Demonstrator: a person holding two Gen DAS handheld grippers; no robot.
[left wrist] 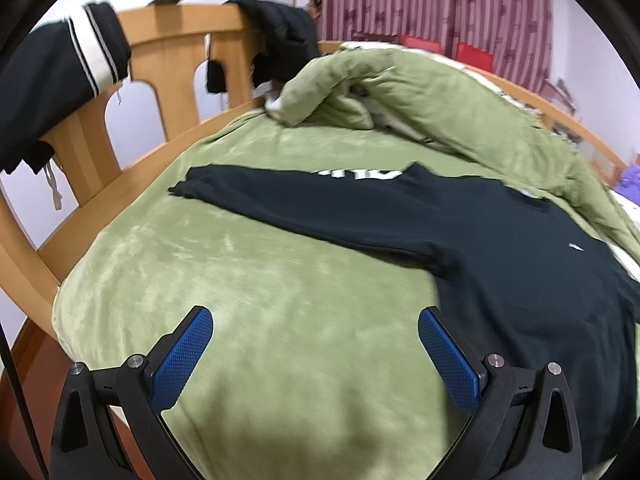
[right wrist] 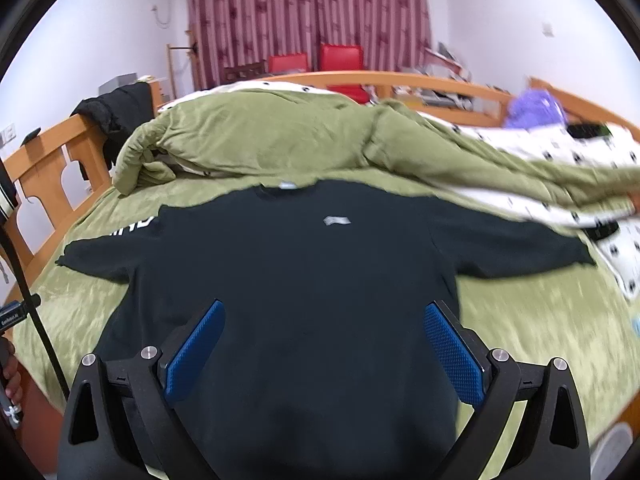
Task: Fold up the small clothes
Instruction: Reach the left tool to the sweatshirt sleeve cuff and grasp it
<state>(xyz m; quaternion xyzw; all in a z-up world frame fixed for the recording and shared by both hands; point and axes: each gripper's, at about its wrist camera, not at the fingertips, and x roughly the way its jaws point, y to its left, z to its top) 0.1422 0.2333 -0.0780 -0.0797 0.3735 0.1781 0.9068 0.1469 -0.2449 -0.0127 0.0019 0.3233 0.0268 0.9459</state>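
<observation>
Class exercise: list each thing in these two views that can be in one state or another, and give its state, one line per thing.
Black sweatshirt: spread flat, front up, both sleeves out, unfolded.
Left gripper: open, empty, over the green bed cover.
Right gripper: open, empty, above the sweatshirt.
Green quilt: bunched up behind the sweatshirt.
Curtains: drawn shut.

Sweatshirt (right wrist: 296, 280) flat on bed (right wrist: 540, 320), duvet (right wrist: 260, 136) bunched behind.
</observation>
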